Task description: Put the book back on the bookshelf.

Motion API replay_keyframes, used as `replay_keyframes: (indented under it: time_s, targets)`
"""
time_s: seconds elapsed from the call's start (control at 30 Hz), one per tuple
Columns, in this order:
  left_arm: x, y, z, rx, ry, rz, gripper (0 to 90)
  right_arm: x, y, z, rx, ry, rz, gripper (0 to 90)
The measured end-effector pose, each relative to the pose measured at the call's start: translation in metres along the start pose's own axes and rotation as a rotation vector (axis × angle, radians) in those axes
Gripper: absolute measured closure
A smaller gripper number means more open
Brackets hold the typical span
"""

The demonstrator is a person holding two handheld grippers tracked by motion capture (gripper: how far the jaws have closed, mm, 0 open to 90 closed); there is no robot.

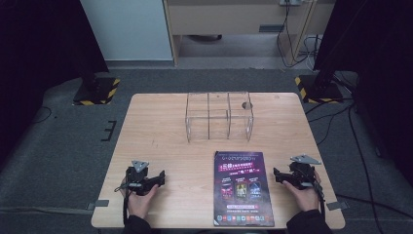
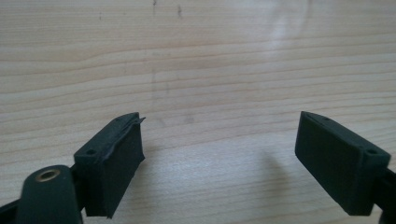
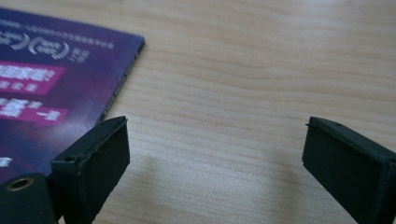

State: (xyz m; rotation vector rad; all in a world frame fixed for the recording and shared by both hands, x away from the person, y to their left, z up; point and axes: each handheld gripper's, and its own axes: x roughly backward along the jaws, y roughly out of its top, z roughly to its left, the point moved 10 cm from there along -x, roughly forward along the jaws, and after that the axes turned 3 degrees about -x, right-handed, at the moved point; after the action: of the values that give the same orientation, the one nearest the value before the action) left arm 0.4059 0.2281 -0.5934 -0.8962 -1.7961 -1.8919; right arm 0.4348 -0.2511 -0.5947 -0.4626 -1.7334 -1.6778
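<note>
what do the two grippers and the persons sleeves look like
Both the left gripper and right gripper are black, each topped by a grey three-cornered plate and trailing a thin black cable. Their fingers are flat, rectangular black pads. The sleeves are dark.

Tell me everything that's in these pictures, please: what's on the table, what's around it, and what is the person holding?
Light wooden table: one, pale wood, centre of the high view.
Clear plastic rack with upright dividers: one, transparent, far middle of the table.
Purple glossy magazine: one, purple with pink and white print, lying flat near the table's front edge, right of centre.
Black stand bases with yellow-black hazard stripes: two, on the grey floor past the table's far corners.
Black cables: several, on the floor at the right.
Left tool: one, black, jaws apart, front left of the table.
Right tool: one, black, jaws apart, just right of the magazine.
Hands: two, one holding each tool.
</note>
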Motion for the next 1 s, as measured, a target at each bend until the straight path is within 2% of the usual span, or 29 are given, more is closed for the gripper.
replay_keyframes:
  time_s: [0.03, 0.1, 0.23, 0.3, 0.37, 0.43, 0.53, 0.63, 0.67, 0.77, 0.87, 1.0]
  targets:
    - [0.004, 0.003, -0.003, 0.005, -0.005, -0.018, 16.2, 0.006, 0.004, 0.001, -0.018, 0.008, -0.025, 7.7]
    - [0.006, 0.004, -0.005, 0.005, -0.007, -0.029, 16.8, 0.009, 0.005, 0.001, -0.027, 0.016, -0.039, 8.1]
    - [0.014, 0.01, -0.015, -0.01, -0.025, -0.058, 18.7, 0.021, 0.012, 0.0, -0.055, 0.034, -0.094, 9.1]
    - [0.015, 0.011, -0.018, -0.013, -0.03, -0.063, 18.9, 0.024, 0.013, 0.001, -0.062, 0.042, -0.098, 9.6]
    - [0.02, 0.015, -0.025, -0.027, -0.029, -0.094, 20.2, 0.026, 0.012, 0.002, -0.062, 0.046, -0.097, 9.8]
    - [0.021, 0.016, -0.028, -0.031, -0.03, -0.105, 20.7, 0.026, 0.012, 0.003, -0.058, 0.05, -0.098, 9.9]
    - [0.026, 0.02, -0.039, -0.043, -0.05, -0.135, 21.6, 0.028, 0.013, 0.006, -0.049, 0.058, -0.106, 10.1]
    - [0.029, 0.023, -0.054, -0.065, -0.075, -0.144, 22.7, 0.032, 0.015, 0.01, -0.046, 0.067, -0.124, 10.8]
    - [0.029, 0.023, -0.054, -0.065, -0.075, -0.144, 22.8, 0.032, 0.015, 0.01, -0.046, 0.067, -0.124, 10.8]
    - [0.03, 0.024, -0.066, -0.078, -0.094, -0.141, 23.4, 0.035, 0.017, 0.015, -0.056, 0.1, -0.134, 12.7]
    - [0.03, 0.025, -0.071, -0.075, -0.106, -0.146, 23.4, 0.035, 0.018, 0.018, -0.056, 0.107, -0.138, 13.3]
    - [0.029, 0.029, -0.085, -0.072, -0.14, -0.158, 23.8, 0.036, 0.02, 0.023, -0.044, 0.117, -0.141, 13.5]
